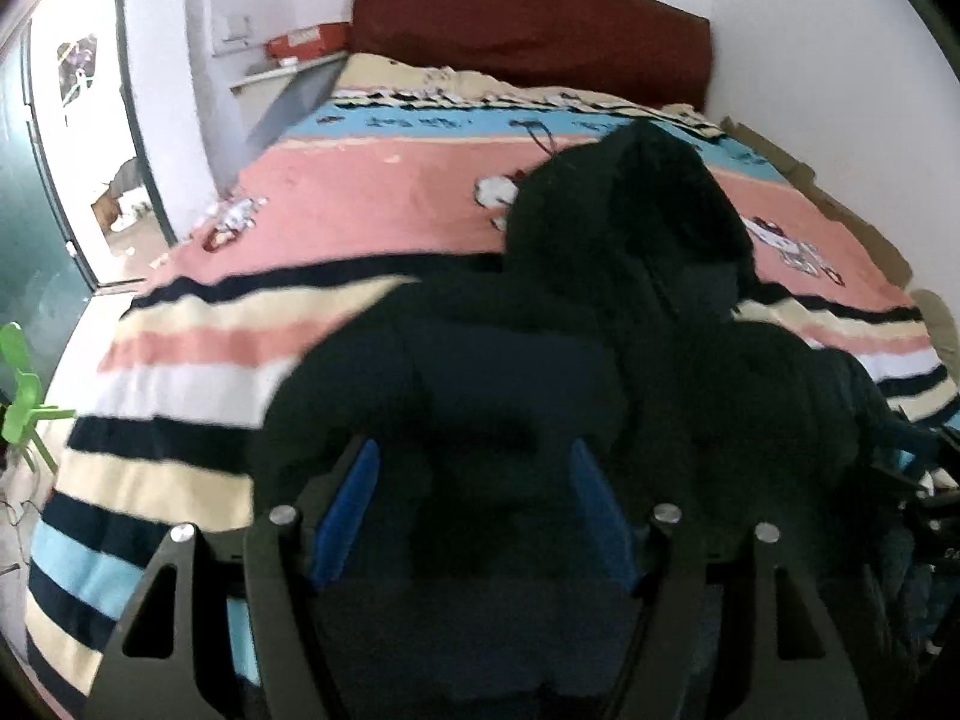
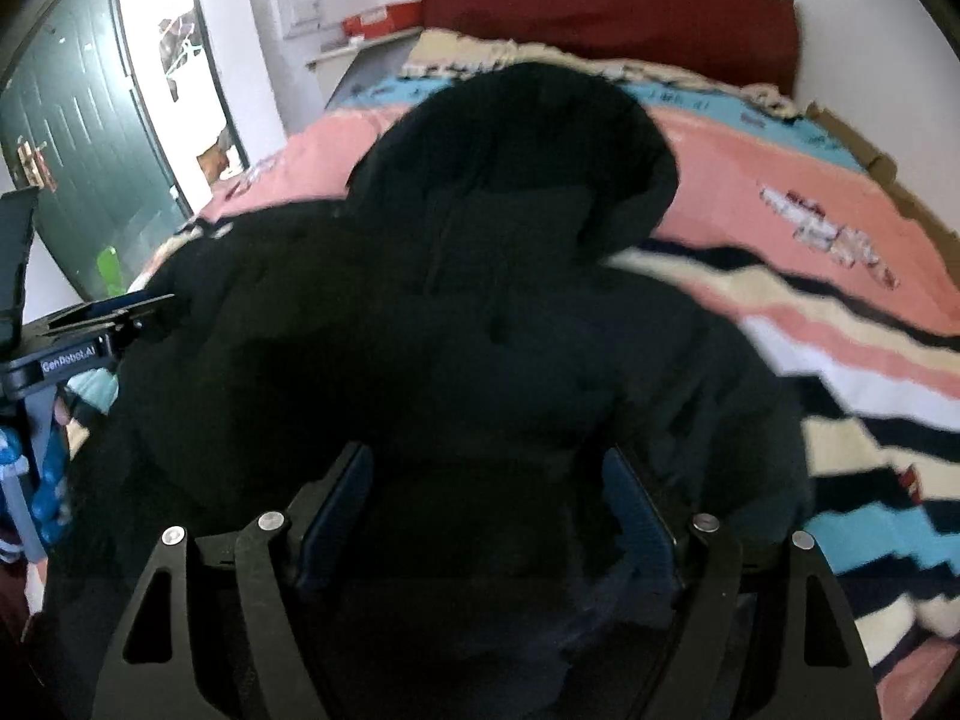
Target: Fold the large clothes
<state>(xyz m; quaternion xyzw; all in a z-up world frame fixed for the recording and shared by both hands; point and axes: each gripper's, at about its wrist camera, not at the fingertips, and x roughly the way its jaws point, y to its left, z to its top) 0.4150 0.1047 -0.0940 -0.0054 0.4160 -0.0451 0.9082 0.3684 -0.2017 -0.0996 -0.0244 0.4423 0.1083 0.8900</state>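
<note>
"GenRobot.AI" marks the left hand-held gripper [image 2: 90, 354]; both seemingly spread over black hooded coat [image 2: 480, 300].

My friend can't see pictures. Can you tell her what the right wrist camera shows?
A big black hooded jacket lies on a bed with a striped pink, blue and cream blanket. The right gripper hangs over the jacket with its jaws apart; the left gripper shows at the left edge.

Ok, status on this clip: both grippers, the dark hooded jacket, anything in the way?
Left gripper and right gripper: jaws apart over dark fabric, grip unclear. Hooded jacket bunched on striped bedspread, hood toward the headboard. Nothing blocking.
</note>
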